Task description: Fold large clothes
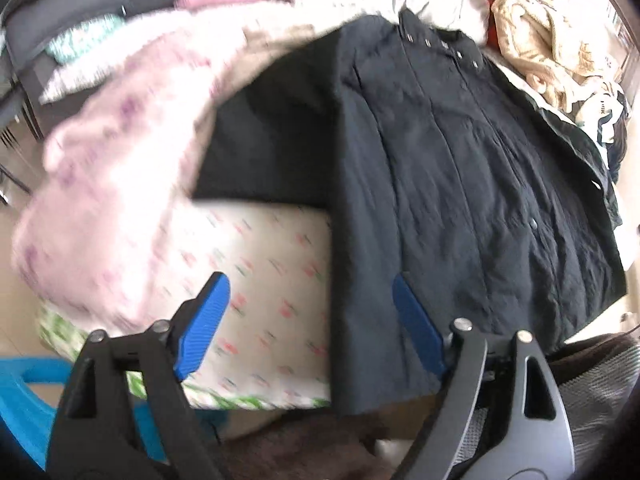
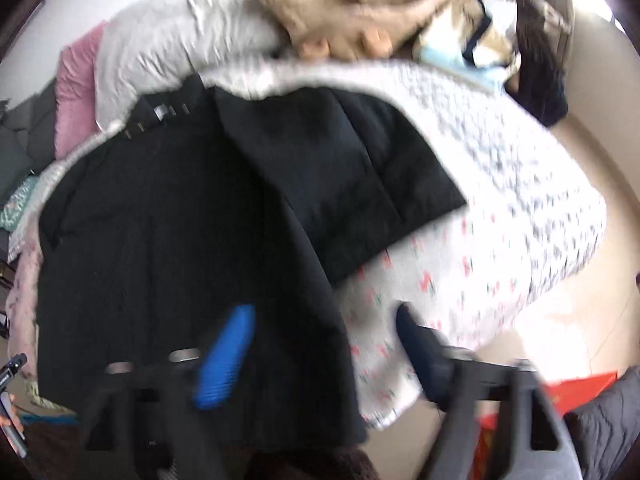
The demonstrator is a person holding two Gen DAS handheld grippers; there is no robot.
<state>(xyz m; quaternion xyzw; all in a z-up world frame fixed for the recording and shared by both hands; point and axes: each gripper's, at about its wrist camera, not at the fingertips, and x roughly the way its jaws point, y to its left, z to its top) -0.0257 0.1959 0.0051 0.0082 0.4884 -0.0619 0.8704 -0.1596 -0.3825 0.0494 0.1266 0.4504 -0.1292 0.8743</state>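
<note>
A large black coat [image 1: 460,168] lies spread flat on the bed, collar with metal snaps at the far end, one sleeve [image 1: 272,148] stretched out sideways. In the right wrist view the same coat [image 2: 168,220] fills the left, its other sleeve [image 2: 360,172] out to the right. My left gripper [image 1: 308,316] is open and empty, hovering above the coat's near left hem edge. My right gripper [image 2: 324,332] is open and empty, above the coat's near right hem edge.
The bed has a white flowered sheet [image 1: 256,280] and a pink fluffy blanket [image 1: 120,152] at the left. A pile of beige clothes [image 2: 352,12] and other garments lies at the bed's far end. A blue plastic stool [image 1: 24,396] stands at the floor's lower left.
</note>
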